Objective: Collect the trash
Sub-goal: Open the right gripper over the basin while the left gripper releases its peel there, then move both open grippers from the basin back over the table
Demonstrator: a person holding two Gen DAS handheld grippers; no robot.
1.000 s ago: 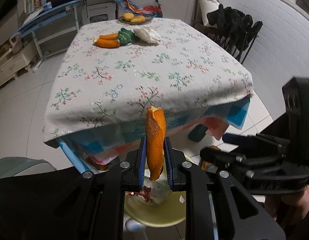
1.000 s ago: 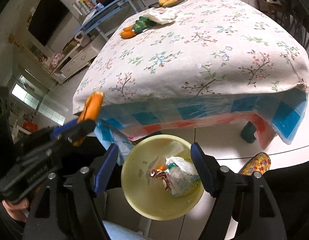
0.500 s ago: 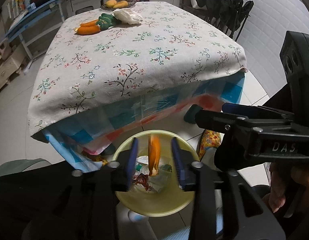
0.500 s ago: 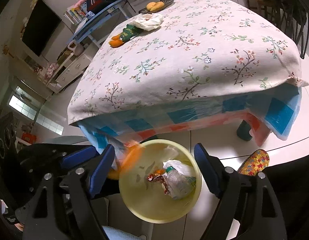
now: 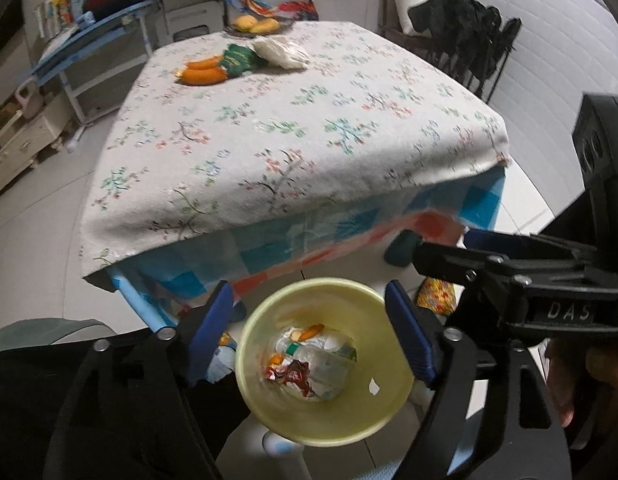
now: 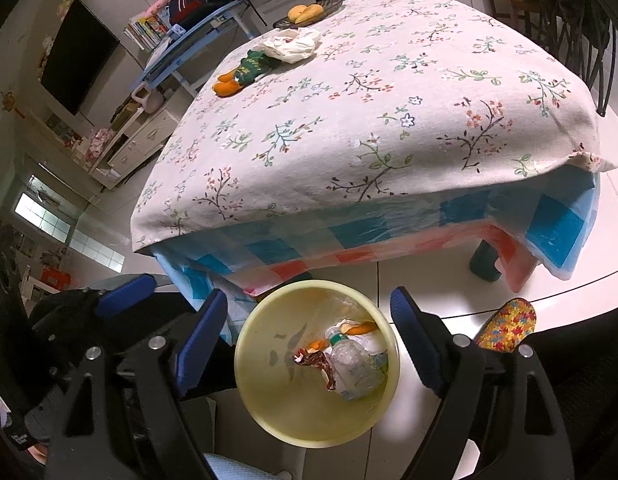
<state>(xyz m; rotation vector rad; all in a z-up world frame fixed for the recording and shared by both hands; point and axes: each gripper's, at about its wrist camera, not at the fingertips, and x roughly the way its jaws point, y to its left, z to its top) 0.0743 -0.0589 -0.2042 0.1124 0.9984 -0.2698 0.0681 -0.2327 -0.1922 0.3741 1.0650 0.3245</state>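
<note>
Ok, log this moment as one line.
left gripper: jaws opening, nothing between | right gripper: open, empty | orange peel: in yellow bin | table: trash remains

the yellow bin (image 5: 329, 412) sits on the floor just under my claws, right by the edge of the table. it is round and open at the top. inside it lies a pile of trash: a clear plastic bottle (image 6: 351, 368) on its side, a crumpled red wrapper (image 5: 291, 374) next to it, some white paper, and bits of orange peel (image 5: 311, 332) on top. the orange peel (image 6: 363, 328) rests near the back wall of the bin, touching the white paper.
</note>
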